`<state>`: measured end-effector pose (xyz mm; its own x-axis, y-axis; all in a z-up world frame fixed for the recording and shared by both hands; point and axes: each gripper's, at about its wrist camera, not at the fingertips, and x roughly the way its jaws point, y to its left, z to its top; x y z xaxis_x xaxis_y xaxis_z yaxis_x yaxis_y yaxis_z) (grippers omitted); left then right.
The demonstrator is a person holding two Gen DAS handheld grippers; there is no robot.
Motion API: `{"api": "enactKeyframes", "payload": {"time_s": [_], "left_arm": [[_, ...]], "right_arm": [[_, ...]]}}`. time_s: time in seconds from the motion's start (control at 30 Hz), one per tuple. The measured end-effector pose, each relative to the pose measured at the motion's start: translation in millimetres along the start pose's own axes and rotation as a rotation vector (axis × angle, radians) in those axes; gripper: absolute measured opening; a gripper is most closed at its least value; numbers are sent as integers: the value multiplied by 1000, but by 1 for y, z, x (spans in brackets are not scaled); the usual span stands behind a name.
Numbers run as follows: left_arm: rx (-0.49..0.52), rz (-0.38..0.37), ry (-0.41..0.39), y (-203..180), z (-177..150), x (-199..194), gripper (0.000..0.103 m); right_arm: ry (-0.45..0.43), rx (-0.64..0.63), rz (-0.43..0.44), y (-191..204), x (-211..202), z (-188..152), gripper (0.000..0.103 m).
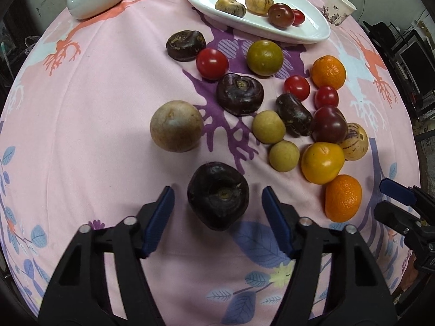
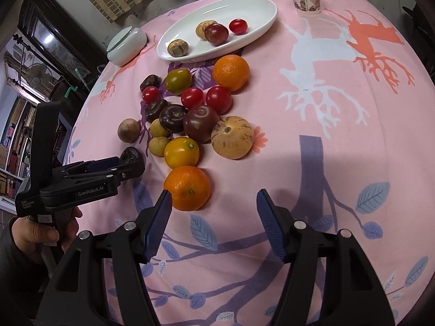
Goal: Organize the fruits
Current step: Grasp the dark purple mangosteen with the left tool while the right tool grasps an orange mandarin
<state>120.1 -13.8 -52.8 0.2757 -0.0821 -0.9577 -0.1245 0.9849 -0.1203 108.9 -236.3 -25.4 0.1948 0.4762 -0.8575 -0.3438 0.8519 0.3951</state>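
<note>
Fruits [image 1: 272, 108] lay mid-tablecloth [image 1: 95, 95]; left gripper [image 1: 217, 198] spread w/ dark chestnut [image 1: 217, 199] between, untouched; right gripper [image 2: 214, 201] spread, empty.

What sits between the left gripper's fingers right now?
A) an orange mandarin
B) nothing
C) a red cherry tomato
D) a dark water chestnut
D: in the left wrist view the dark water chestnut lies on the cloth between the blue pads of the left gripper, with a gap showing on each side, so the pads do not press on it yet.
</note>
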Motion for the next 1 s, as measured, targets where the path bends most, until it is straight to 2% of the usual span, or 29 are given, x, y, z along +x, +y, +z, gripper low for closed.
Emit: {"api": "enactKeyframes", "payload": {"time_s": [0.03,0.13,0.4,1.0], "left_arm": [[3,0,6,0,0,2,46],[22,15,-11,-2,-3,1,46],[-14,-33,5,-1,-3,0,46],[-11,-40,5,1,-7,-1,47]], "right_arm": [[3,-3,1,1,1,0,65],[10,-16,1,4,4,2,65],[44,-54,5,14,13,-1,65],[71,-220,-121,47,52,3,65]]}}
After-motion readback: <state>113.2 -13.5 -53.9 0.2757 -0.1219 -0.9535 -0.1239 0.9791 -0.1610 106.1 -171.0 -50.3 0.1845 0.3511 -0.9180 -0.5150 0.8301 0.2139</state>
